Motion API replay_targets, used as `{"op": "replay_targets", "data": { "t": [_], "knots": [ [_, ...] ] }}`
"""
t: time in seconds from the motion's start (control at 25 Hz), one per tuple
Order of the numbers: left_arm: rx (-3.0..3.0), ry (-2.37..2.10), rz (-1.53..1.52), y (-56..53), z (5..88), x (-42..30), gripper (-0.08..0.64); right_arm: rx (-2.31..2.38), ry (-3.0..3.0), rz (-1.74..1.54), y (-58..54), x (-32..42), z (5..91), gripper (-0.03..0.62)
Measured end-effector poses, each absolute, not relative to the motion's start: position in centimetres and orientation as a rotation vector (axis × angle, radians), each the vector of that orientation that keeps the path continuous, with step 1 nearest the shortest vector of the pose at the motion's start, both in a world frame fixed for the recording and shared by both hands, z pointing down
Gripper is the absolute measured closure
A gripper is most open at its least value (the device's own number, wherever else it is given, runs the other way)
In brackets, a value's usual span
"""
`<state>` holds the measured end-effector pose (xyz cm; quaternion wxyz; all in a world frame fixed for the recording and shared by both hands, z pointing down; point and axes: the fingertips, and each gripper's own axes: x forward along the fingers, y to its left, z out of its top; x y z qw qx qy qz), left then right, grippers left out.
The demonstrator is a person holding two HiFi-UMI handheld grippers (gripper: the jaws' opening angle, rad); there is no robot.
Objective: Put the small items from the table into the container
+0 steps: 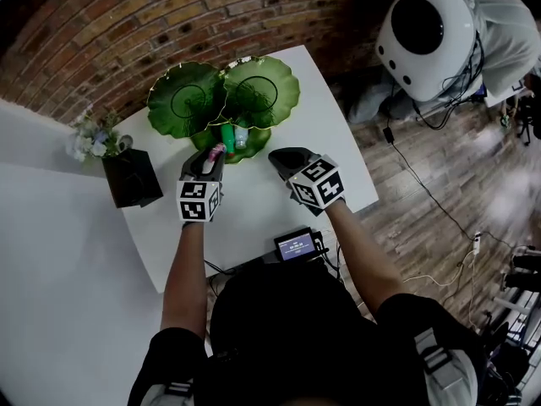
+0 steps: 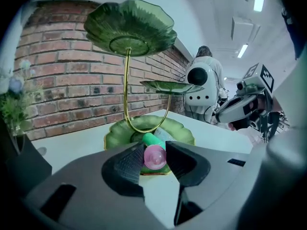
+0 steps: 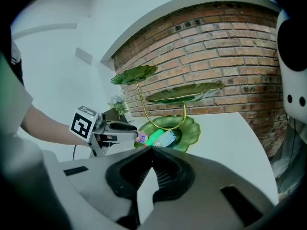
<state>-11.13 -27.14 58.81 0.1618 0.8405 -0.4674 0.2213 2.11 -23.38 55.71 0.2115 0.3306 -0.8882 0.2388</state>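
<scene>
A green leaf-shaped tiered stand is at the table's far side, and its bottom dish holds a green bottle and a clear bluish item. My left gripper is shut on a small pink bottle, held just at the dish's near rim. The right gripper hovers over the white table to the right, shut, with nothing in its jaws.
A black vase with flowers stands at the table's left. A small device with a lit screen sits at the near edge. A white rounded machine and cables lie on the wooden floor to the right. A brick wall runs behind the stand.
</scene>
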Motion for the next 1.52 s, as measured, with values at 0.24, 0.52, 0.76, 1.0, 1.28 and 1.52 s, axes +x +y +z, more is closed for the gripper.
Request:
{"op": "replay_targets", "data": {
  "t": [0.24, 0.52, 0.76, 1.0, 1.28, 1.52],
  "knots": [
    [2.326, -1.352, 0.676, -27.1, 60.0, -11.1, 0.414, 0.923, -2.466, 0.670, -23.4, 2.2, 55.7, 0.577],
    [2.302, -1.298, 0.622, -27.3, 60.3, -10.6, 0.413, 0.937, -2.466, 0.663, -23.3, 2.7, 55.4, 0.577],
    [2.304, -1.254, 0.595, -26.6, 60.2, -10.3, 0.395, 0.939, -2.467, 0.667, -22.7, 2.8, 55.2, 0.577],
    [2.296, -1.257, 0.563, -25.2, 60.1, -10.9, 0.379, 0.939, -2.470, 0.650, -22.1, 2.7, 55.0, 0.577],
    [2.307, -1.276, 0.523, -23.2, 59.2, -11.8, 0.379, 0.911, -2.478, 0.638, -20.9, 1.8, 54.9, 0.577],
    [2.322, -1.285, 0.493, -21.0, 58.5, -12.7, 0.416, 0.881, -2.490, 0.621, -19.8, 0.7, 54.8, 0.577]
  ]
}}
